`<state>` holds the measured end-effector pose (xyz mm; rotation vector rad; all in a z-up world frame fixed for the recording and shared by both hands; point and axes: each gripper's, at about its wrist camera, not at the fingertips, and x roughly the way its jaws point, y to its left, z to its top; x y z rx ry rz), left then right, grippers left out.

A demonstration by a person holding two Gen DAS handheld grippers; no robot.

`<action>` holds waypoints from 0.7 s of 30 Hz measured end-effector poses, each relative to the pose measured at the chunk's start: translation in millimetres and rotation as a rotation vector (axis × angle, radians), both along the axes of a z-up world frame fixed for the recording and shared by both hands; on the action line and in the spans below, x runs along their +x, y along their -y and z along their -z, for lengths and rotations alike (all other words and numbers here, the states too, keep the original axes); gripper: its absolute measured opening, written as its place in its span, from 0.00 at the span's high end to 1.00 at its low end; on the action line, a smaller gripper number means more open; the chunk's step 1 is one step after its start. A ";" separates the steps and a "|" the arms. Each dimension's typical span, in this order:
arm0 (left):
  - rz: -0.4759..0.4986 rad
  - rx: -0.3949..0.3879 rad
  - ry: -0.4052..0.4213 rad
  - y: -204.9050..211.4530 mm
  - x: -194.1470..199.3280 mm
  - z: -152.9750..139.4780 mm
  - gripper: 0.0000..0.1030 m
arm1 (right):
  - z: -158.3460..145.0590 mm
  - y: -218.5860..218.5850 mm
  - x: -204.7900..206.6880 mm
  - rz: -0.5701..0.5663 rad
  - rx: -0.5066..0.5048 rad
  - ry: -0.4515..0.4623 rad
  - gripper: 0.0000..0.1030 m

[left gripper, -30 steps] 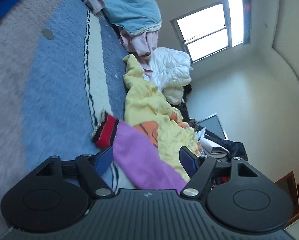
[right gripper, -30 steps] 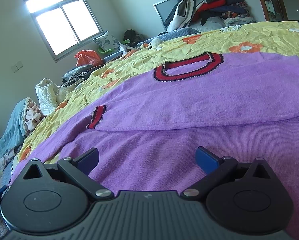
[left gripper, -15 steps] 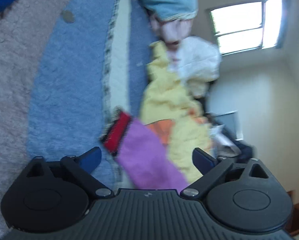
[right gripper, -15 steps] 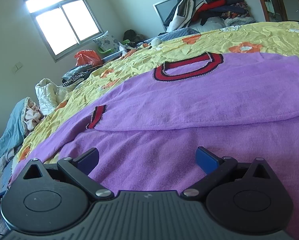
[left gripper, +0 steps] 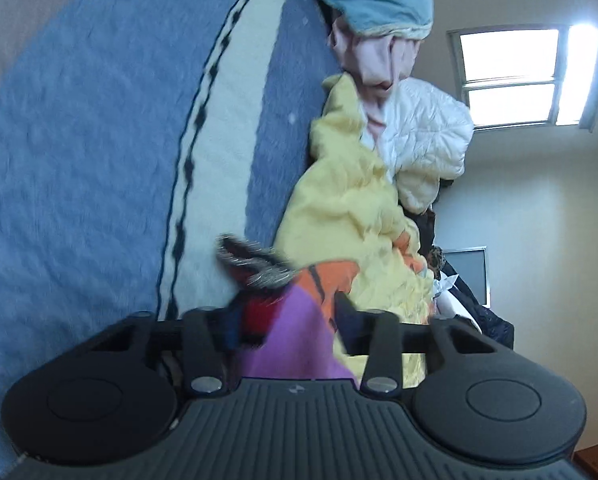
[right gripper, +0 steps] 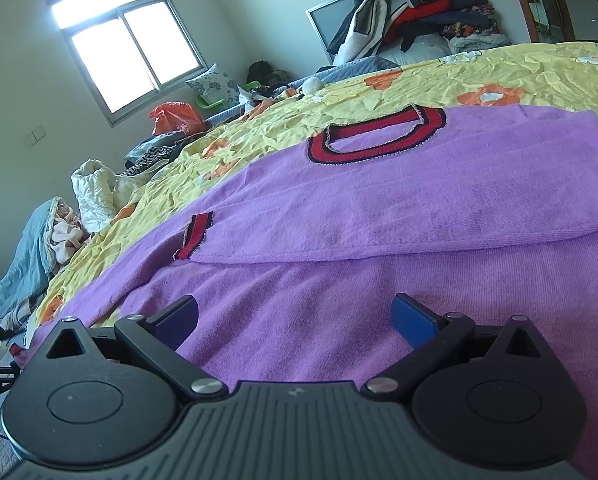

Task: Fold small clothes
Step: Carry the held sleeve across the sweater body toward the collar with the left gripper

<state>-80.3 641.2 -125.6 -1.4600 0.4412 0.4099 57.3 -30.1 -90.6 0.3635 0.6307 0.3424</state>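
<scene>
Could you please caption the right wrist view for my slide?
Open right gripper over a purple sweater on a yellow floral sheet.

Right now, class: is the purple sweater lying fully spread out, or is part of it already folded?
Partly folded. In the right wrist view one sleeve lies folded across the purple sweater, its red cuff resting on the body.

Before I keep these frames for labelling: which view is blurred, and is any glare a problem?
Left wrist view: motion blur smears the sleeve cuff and fingers. Right wrist view: sharp; purple sweater crisp. The window is blown out white in both.
</scene>
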 end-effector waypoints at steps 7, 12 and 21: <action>-0.052 -0.003 0.018 1.6 -15.3 14.3 0.97 | 0.0 0.2 -0.1 0.001 0.002 0.001 0.00; -0.134 0.039 0.202 -4.9 -26.4 -8.0 0.98 | -0.1 1.4 0.0 0.000 0.008 0.001 0.00; 0.159 0.226 0.300 55.1 93.9 -111.0 0.98 | -9.4 -6.3 -4.3 0.033 -0.119 -0.048 0.00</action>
